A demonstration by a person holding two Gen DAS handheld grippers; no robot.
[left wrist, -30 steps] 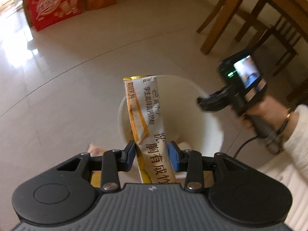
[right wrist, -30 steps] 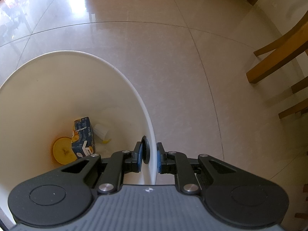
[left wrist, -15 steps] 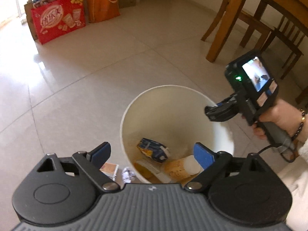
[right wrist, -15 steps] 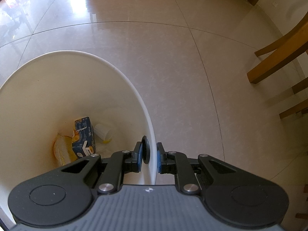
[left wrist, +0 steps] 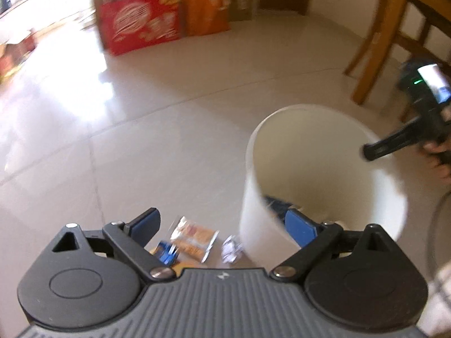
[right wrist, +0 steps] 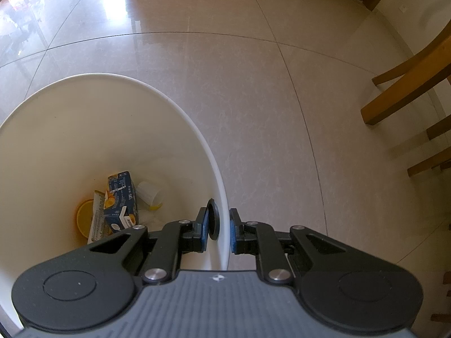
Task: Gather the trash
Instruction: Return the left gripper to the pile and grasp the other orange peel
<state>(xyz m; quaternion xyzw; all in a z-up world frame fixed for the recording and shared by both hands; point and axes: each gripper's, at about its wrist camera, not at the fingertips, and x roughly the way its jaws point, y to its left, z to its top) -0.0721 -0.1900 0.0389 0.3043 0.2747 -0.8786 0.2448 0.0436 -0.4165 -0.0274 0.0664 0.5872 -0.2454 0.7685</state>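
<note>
A white bin stands on the tiled floor, and my right gripper is shut on its rim. Inside lie a blue carton, a yellow-and-white packet, a white cup and something orange. My left gripper is open and empty, left of the bin and above floor litter: an orange snack wrapper, a blue wrapper and a crumpled white paper ball. The right gripper also shows at the bin's far rim, held by a hand.
Red and orange gift bags and cardboard boxes stand at the far wall. Wooden chair and table legs rise behind the bin, also seen as chair legs to the right. Open tiled floor stretches left.
My left gripper opened and dropped the yellow packet into the bin, then swung left and down toward the litter on the floor. The right gripper stayed clamped on the rim.
</note>
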